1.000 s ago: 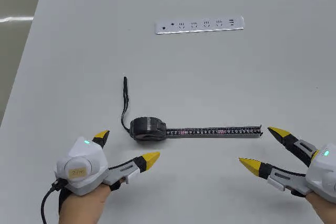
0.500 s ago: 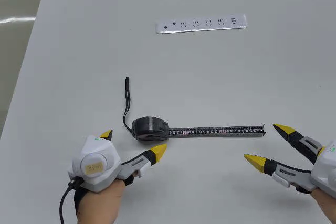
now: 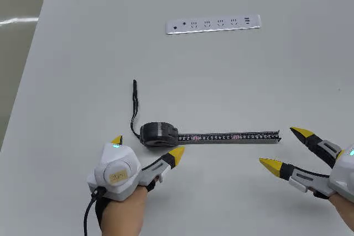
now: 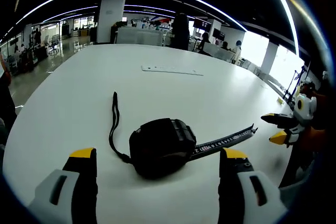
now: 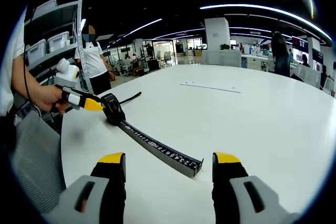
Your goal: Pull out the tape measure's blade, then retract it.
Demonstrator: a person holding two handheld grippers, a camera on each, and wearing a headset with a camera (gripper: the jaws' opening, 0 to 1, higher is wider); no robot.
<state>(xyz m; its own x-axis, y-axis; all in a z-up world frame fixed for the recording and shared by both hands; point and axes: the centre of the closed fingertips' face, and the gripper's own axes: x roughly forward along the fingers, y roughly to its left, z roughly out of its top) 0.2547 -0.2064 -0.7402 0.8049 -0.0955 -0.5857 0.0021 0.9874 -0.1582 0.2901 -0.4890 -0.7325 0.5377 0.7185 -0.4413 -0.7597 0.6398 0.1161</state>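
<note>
Both gape: left tool (image 3: 147, 146) beside tape measure (image 3: 158, 135) (blade (image 3: 229, 136) out); right tool (image 3: 285, 147) near its tip; power strip (image 3: 213, 24) beyond.

Body of the right gripper (image 3: 281, 147) is cut off at the head view's edge; numerals on the blade (image 3: 229, 136) too small to read

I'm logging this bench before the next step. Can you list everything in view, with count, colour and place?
table: one, pale grey, under everything.
power strip: one, white, on the far side of the table.
tape measure: one, black case, near the middle of the table.
blade: one, black with pale numbers, drawn out flat from the case toward the right gripper.
strap: one, black, running from the case toward the far side.
left gripper: one, white with yellow tips, open, just short of the case.
right gripper: one, white with yellow tips, open, near the blade's end.
</note>
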